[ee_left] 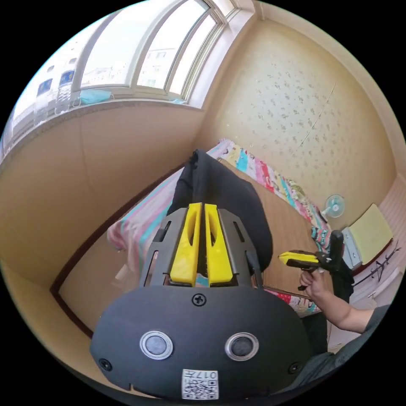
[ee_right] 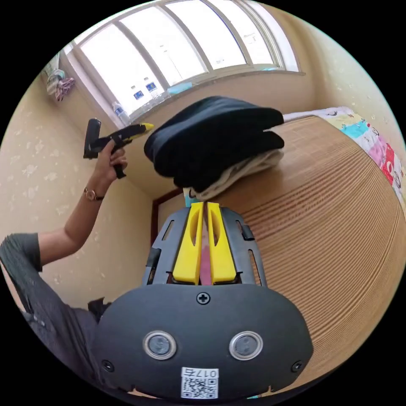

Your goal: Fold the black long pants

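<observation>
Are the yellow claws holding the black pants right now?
No. Both claws are shut on nothing: left claw, right claw. The folded black pants lie on the mat.

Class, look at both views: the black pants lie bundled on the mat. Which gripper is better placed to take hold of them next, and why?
Probably the right gripper: its shut jaws point at the black pants just ahead on the mat. The left gripper is raised, off to the side.

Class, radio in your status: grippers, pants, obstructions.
Left gripper, right gripper both shut, empty. Black pants folded, stacked on a pale garment, bamboo mat. Nothing obstructing.
</observation>
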